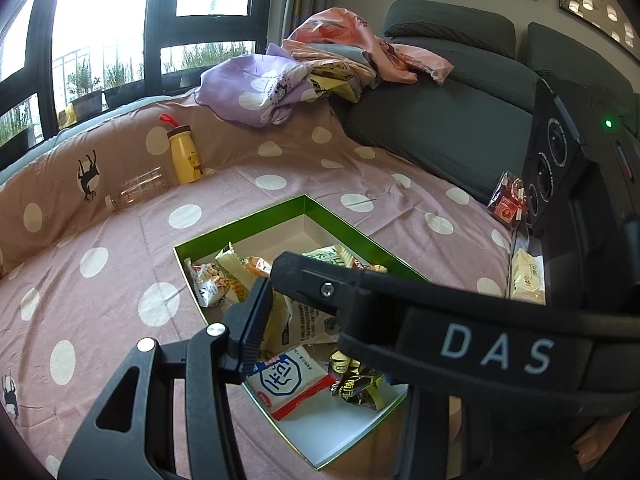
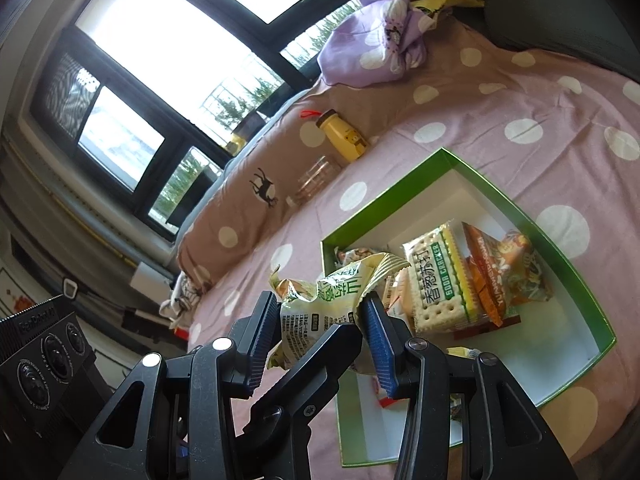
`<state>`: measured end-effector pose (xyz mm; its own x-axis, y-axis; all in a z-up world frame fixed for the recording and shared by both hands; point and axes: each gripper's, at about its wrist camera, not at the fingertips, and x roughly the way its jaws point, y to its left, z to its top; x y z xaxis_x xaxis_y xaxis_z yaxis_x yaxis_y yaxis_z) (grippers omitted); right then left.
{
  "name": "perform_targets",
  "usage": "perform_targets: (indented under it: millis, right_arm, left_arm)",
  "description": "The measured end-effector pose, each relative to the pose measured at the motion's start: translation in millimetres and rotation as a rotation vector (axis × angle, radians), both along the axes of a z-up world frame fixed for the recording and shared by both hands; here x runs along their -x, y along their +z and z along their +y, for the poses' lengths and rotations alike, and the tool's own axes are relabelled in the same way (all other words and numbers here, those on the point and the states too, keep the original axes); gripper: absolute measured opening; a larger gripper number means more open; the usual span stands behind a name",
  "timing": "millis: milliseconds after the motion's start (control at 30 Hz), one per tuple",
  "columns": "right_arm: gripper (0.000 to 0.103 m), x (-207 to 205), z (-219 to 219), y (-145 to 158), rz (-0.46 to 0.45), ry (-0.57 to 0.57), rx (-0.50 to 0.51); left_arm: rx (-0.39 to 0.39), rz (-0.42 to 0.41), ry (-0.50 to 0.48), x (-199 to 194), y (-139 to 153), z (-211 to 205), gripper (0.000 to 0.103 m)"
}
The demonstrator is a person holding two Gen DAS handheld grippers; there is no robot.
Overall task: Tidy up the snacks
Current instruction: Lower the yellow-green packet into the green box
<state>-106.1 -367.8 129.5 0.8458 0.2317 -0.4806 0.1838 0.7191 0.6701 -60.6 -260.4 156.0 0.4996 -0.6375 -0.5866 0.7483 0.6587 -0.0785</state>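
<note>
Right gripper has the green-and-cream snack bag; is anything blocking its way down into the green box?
Nothing visible blocks it. The right gripper is shut on the snack bag just above the near rim of the green box, which is open-topped. The soda cracker pack and orange packet lie inside; bare floor remains beyond them.

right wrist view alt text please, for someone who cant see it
The right gripper holds a crinkled pale green-and-cream snack packet in its jaws above a green-rimmed white cardboard box of snacks on a pink polka-dot bedsheet.
</note>
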Motion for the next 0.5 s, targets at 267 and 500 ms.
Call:
perform_targets:
  millis: [267,500]
  right_arm:
    - [0.048,-3.4,-9.2,-10.4,0.037,-0.017,-0.020]
    - [0.048,-8.6,-12.5,-18.7,0.080,-0.020,-0.030]
  left_arm:
    - [-0.009,0.041,-0.014,-8.6,-9.2,-8.6,0.045]
    - [-0.010,0.085,-0.010,-14.4,-18.0,-11.9,0.045]
